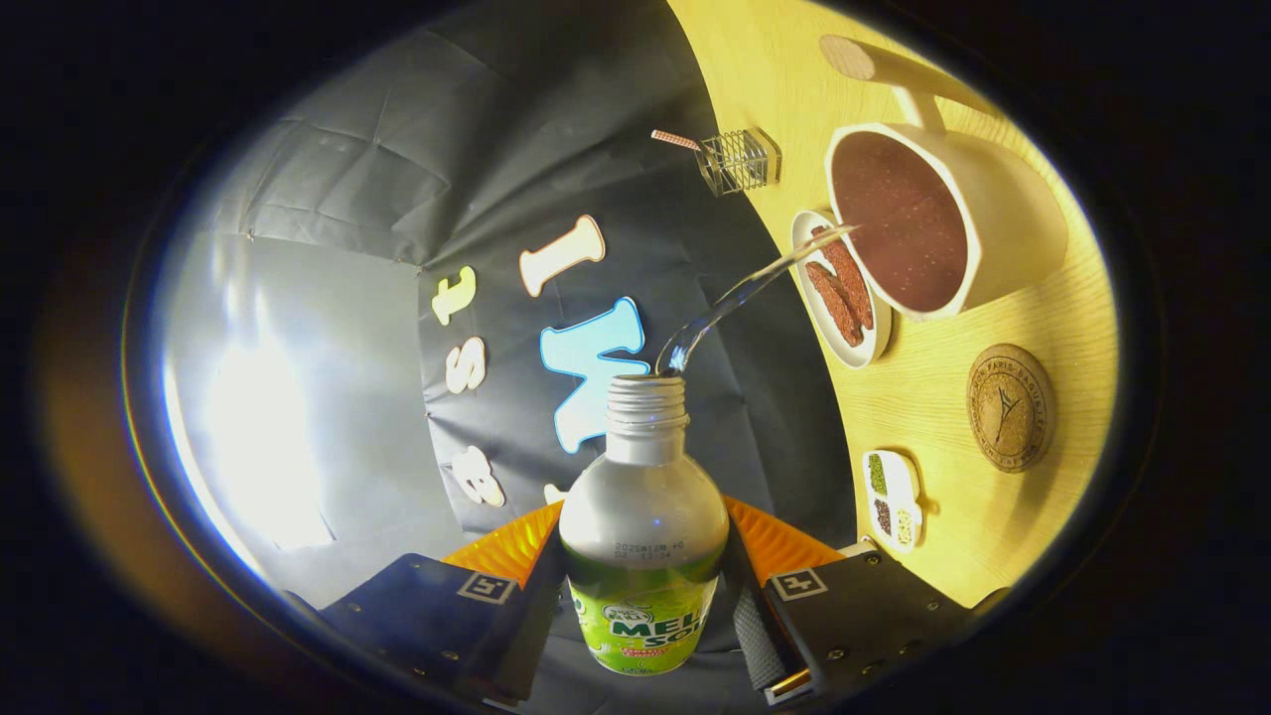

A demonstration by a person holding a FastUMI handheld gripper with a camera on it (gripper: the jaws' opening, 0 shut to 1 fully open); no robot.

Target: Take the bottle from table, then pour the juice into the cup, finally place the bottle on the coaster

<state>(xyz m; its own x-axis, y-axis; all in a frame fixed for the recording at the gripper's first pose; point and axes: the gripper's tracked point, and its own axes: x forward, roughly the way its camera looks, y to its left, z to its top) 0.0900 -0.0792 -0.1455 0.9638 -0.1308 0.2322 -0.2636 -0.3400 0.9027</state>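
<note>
Gripper view: your gripper (643,596) is clamped on the bottle (643,536), both fingers pressed to its sides, cap off. Bottle's tipped toward the cup (1003,214) on the worktop (953,397), w/ a clear stream (740,293) running from its mouth into the cup. Coaster (1010,407) lies near the cup, nothing on it. Small plate (839,288) sits just beside the cup.

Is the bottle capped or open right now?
Open: the bottle, clamped in the gripper, shows bare neck threads, and a clear stream arcs from its mouth toward the cup.
</note>
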